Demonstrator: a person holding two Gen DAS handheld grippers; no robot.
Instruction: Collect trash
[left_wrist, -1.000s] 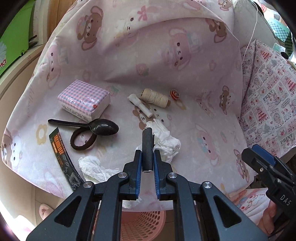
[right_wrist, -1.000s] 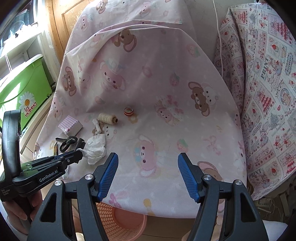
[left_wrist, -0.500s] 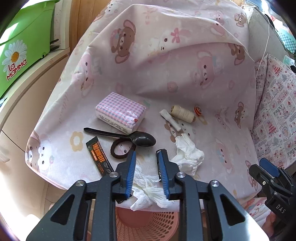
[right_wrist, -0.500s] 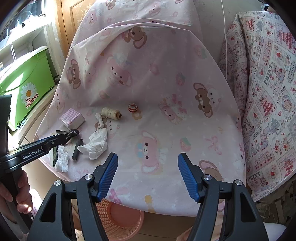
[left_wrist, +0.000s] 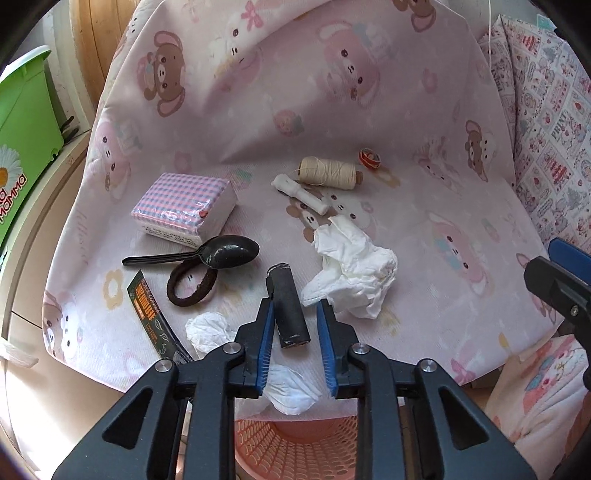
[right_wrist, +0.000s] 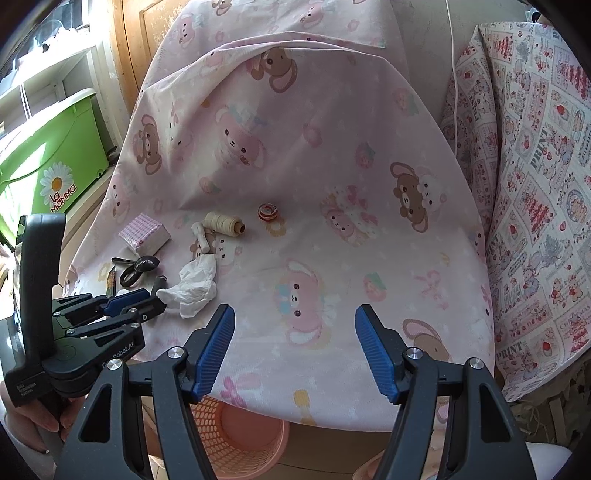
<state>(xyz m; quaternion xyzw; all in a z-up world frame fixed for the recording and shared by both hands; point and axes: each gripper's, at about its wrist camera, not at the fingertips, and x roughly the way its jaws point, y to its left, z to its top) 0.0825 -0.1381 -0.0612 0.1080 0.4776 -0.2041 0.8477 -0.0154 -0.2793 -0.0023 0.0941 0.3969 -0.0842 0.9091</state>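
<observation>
A black cylinder (left_wrist: 288, 306) lies between the fingers of my left gripper (left_wrist: 294, 304) near the front edge of the pink bear-print cloth (left_wrist: 424, 229). The jaws are opening, with a gap on the cylinder's right side. A large crumpled tissue (left_wrist: 354, 273) sits just to its right, a small one (left_wrist: 208, 330) to its left, and another (left_wrist: 291, 387) under the gripper. A dark sachet (left_wrist: 151, 317) lies further left. Below the edge stands a pink basket (right_wrist: 240, 435). My right gripper (right_wrist: 295, 310) hangs open and empty over the cloth's front.
Behind the trash lie a checked tissue pack (left_wrist: 184, 208), a black spoon (left_wrist: 221, 253), a brown hair tie (left_wrist: 190, 286), a thread spool (left_wrist: 328, 173), a white tube (left_wrist: 299, 192) and a red ring (left_wrist: 370, 157). A green box (right_wrist: 48, 162) stands left, a patterned quilt (right_wrist: 535, 184) right.
A second ago my left gripper was shut on the black cylinder. Since then it has swung left and back, and its jaws have parted around the cylinder. The right gripper has stayed put.
</observation>
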